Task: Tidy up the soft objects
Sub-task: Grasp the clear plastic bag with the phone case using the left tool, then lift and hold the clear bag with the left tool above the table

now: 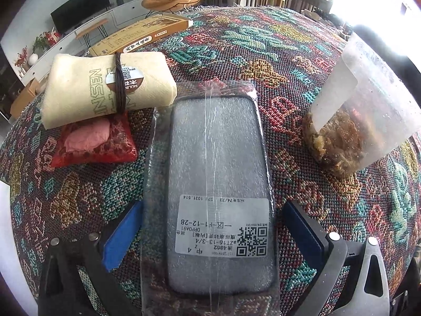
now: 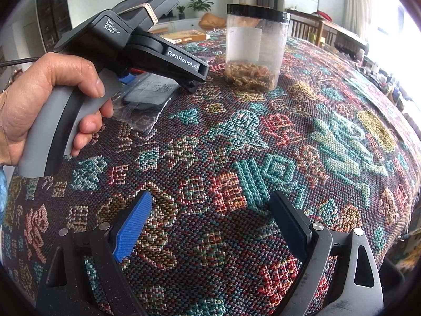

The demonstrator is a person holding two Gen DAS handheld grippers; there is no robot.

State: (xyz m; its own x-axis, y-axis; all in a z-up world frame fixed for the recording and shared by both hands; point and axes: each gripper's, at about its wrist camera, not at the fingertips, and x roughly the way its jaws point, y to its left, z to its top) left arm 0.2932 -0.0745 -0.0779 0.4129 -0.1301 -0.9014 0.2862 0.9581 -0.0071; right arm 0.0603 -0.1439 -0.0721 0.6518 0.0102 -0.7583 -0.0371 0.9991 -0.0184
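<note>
Two tongs spread wide, gripping nothing. Left tongs (image 1: 210, 233) low over the woven-cloth counter (image 1: 263, 60), straddling a bagged phone case (image 1: 218, 184); a hand (image 2: 39, 105) grips their handle. Right tongs (image 2: 210, 223) over bare cloth. Beyond the case: cream cloth bundle (image 1: 105, 89) overlapping red pouch (image 1: 94, 142); clear jar (image 1: 363, 110) to the right.

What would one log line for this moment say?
left gripper: open, straddling bagged phone case | right gripper: open, empty | jar: upright
</note>
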